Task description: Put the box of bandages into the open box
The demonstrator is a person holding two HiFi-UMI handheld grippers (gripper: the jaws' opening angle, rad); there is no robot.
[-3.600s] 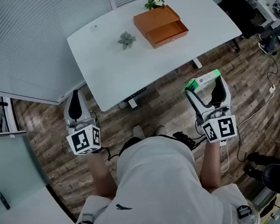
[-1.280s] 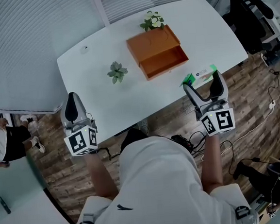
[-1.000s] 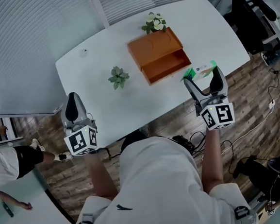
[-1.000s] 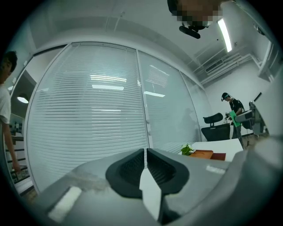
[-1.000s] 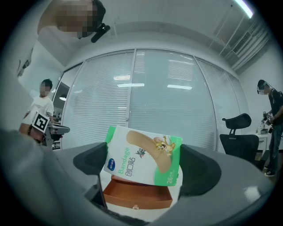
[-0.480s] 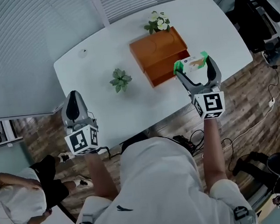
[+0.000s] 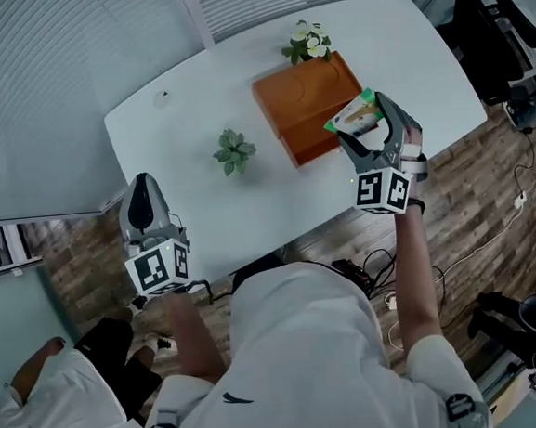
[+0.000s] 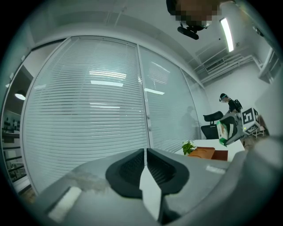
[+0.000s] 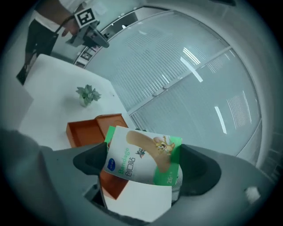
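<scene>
My right gripper [image 7: 365,125] is shut on the green and white box of bandages [image 7: 353,117], held in the air over the near right part of the open orange box [image 7: 307,102]. In the right gripper view the box of bandages [image 9: 142,155] fills the space between the jaws, with the open orange box [image 9: 95,132] below and behind it. My left gripper [image 7: 143,207] is shut and empty, off the near left edge of the white table [image 7: 201,196]. In the left gripper view its pads [image 8: 132,167] meet, and the far orange box [image 8: 208,153] shows small.
A small green plant [image 7: 235,152] stands on the table left of the orange box. A flowering plant [image 7: 307,41] sits right behind the box. A black office chair [image 7: 489,21] stands at far right. A person [image 7: 52,404] crouches on the wooden floor at lower left.
My right gripper carried the box of bandages from beside the table's near right edge up over the table, to above the open orange box. The left gripper hardly moved. A person moved about at the lower left.
</scene>
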